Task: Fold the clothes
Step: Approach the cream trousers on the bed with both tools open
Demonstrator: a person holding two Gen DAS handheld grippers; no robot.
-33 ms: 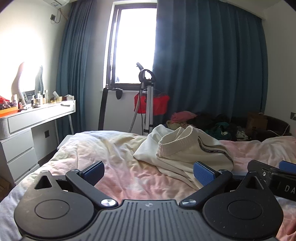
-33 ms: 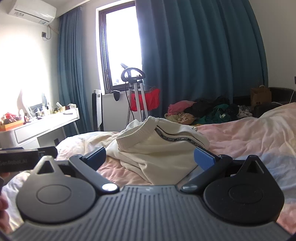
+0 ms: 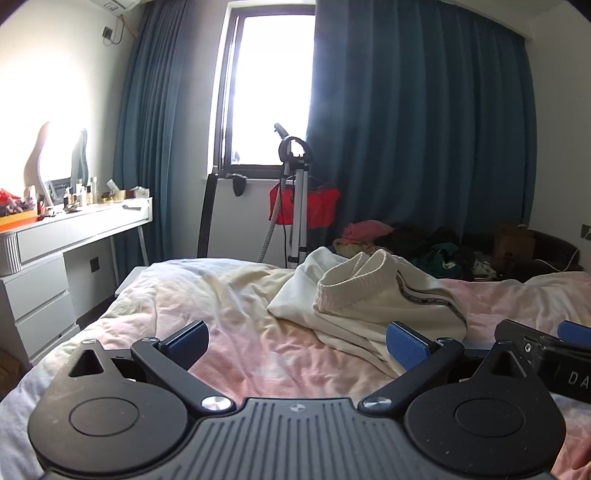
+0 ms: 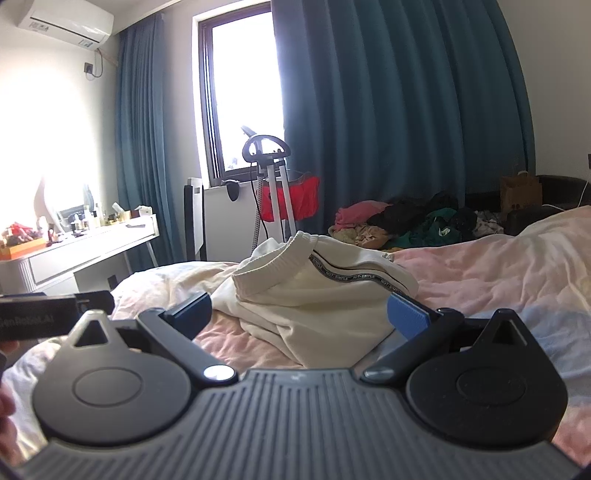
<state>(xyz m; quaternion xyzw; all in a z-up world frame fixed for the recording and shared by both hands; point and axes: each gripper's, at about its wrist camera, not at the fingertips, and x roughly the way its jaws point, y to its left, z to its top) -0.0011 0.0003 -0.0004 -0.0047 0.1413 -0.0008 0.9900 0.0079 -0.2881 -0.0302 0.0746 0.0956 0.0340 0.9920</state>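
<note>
Left wrist view
Left tool [image 3: 297, 341]: fingers spread wide, nothing between the blue pads, held low over the bed.
Cream garment [image 3: 373, 301]: lay crumpled on the bed [image 3: 221, 295] ahead and slightly right of the tool, ribbed hem turned up, a dark patterned stripe running along its right side; lower edge reached close to the right pad [image 3: 406, 345], contact unclear.
Right tool [image 3: 546, 354]: seen partly at the right edge, just beside the left tool; too little shown here to tell its state.
Bedding: pink and pale yellow, rumpled.
Background: white bench [image 3: 74, 229] with small bottles at left, window [image 3: 269, 92] between teal curtains [image 3: 417, 129], a garment steamer stand [image 3: 295, 195] with red cloth, a heap of clothes [image 3: 406, 240] along the far side.

Right wrist view
Right tool [image 4: 301, 314]: fingers spread wide, pinched nothing.
Cream garment [image 4: 317, 295]: lay directly ahead, its near folds between the two blue pads and reaching to the tool body; touching or not could not be told.
Left tool [image 4: 55, 314]: part of its black body at the left edge.
Bed [image 4: 498, 266]: pink cover rose to the right.
Wall: air conditioner [image 4: 66, 22] at upper left.
</note>
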